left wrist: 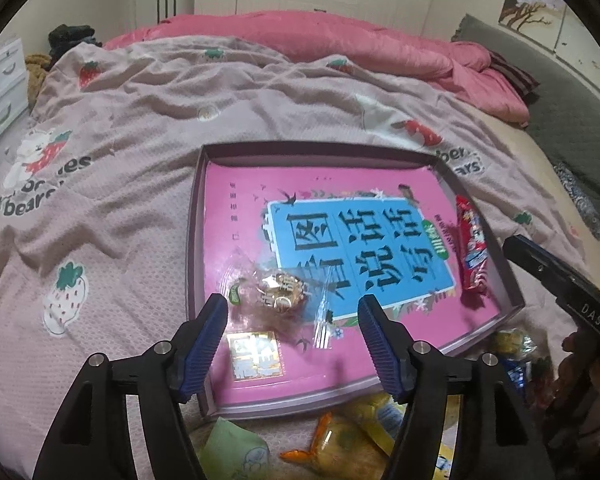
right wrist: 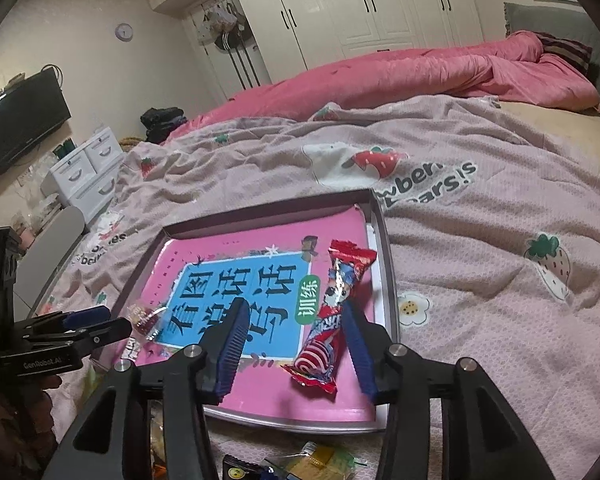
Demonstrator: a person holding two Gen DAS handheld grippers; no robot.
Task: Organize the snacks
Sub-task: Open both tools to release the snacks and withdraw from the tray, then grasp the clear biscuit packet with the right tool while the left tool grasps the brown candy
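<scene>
left wrist view: left gripper (left wrist: 292,312) at lower centre, spread wide, holding nothing, clear-wrapped snack (left wrist: 280,294) lying loose on tray (left wrist: 196,216) between fingers. right wrist view: right gripper (right wrist: 296,320) at lower centre, partly parted, empty, red candy bar (right wrist: 332,316) resting on tray between pads, untouched.

Red snack bar (right wrist: 332,316), clear-wrapped candy (left wrist: 282,294) (both in tray (left wrist: 194,240))

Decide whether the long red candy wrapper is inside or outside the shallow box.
Inside. The long red candy wrapper lies on the pink book, within the shallow box's right wall.
</scene>
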